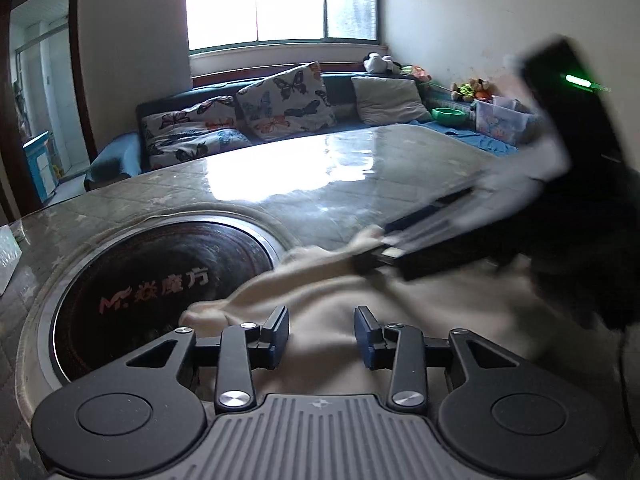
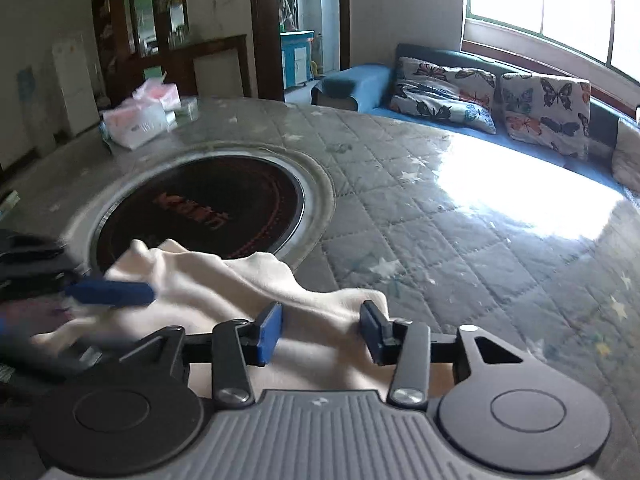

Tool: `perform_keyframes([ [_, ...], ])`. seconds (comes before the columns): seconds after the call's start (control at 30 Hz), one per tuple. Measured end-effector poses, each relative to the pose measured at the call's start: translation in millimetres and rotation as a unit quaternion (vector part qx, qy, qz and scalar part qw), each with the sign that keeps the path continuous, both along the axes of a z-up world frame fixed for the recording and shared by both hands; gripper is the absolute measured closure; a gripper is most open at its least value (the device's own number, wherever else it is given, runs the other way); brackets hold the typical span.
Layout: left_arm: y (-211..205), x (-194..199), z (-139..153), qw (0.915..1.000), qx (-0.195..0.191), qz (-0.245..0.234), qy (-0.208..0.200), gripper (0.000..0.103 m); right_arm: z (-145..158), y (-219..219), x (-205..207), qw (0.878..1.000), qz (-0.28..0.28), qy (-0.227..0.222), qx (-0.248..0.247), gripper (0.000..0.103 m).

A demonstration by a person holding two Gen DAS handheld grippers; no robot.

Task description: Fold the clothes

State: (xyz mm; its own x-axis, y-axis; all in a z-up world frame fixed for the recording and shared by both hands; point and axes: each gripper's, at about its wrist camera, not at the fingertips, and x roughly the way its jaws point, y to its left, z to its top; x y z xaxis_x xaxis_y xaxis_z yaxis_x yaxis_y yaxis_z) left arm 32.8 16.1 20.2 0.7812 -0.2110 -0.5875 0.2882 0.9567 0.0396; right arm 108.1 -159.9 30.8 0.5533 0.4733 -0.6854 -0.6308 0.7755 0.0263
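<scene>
Left wrist view: the left gripper (image 1: 321, 336) hangs over a cream garment (image 1: 420, 304), its jaws spread with a clear gap; cloth lies below and between them, but the pads do not press on it. The garment lies crumpled on the tabletop (image 1: 340, 200), and its far edge laps over the rim of a round black cooktop (image 1: 160, 280) set into the surface, which carries red lettering. To the right, the right gripper (image 1: 384, 256) reaches in, motion-blurred, its tips at a raised fold of the garment; whether it touches the fold cannot be told from this view. A green light glows on its body. Beyond the tabletop stands a dark sofa (image 1: 224, 96) with butterfly-print cushions (image 1: 286, 100), a plain cushion (image 1: 390, 100), soft toys (image 1: 474, 90) and a clear plastic box (image 1: 504, 120) under a bright window (image 1: 282, 0).

Right wrist view: the right gripper (image 2: 321, 334) has its jaws spread, with a ridge of the cream garment (image 2: 224, 280) rising between the blue pads, not pinched. At left, the left gripper (image 2: 110, 294) appears as a blurred blue pad over the cloth. The garment again overlaps the near rim of the cooktop (image 2: 200, 208). The tabletop (image 2: 440, 240) shows a quilted, star-printed cover under a glossy sheet. Farther off lie pink-and-white packets (image 2: 140, 116) near the far edge, then a dark wooden cabinet (image 2: 168, 40) and a doorway (image 2: 312, 20).
</scene>
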Motion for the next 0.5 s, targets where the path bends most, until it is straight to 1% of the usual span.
perform_keyframes([
  [0.07,-1.2,-5.6,-4.5,1.0000,0.004,-0.007,0.000,0.063,-3.1,9.0,5.0,1.000,-0.002,-0.005,-0.009,0.049],
  [0.2,2.7,-13.6,-4.1,0.9999,0.001,-0.006,-0.009,0.061,0.5,11.0,8.1,1.000,-0.007,-0.004,-0.001,0.049],
  [0.3,12.2,-16.3,1.6,0.9998,-0.009,0.013,-0.015,0.060,9.2,9.0,-2.9,1.000,0.005,-0.016,-0.001,0.049],
  [0.37,20.2,-16.8,3.6,0.9993,-0.012,0.029,-0.019,0.060,15.8,6.3,-15.2,1.000,0.019,-0.023,0.002,0.045],
  [0.43,27.8,-14.9,3.1,0.9988,-0.009,0.044,-0.019,0.060,19.9,4.6,-27.7,0.999,0.028,-0.027,0.002,0.044],
  [0.5,34.3,-10.1,-0.6,0.9976,0.004,0.067,-0.013,0.061,21.0,2.1,-39.7,0.999,0.037,-0.026,0.003,0.043],
])
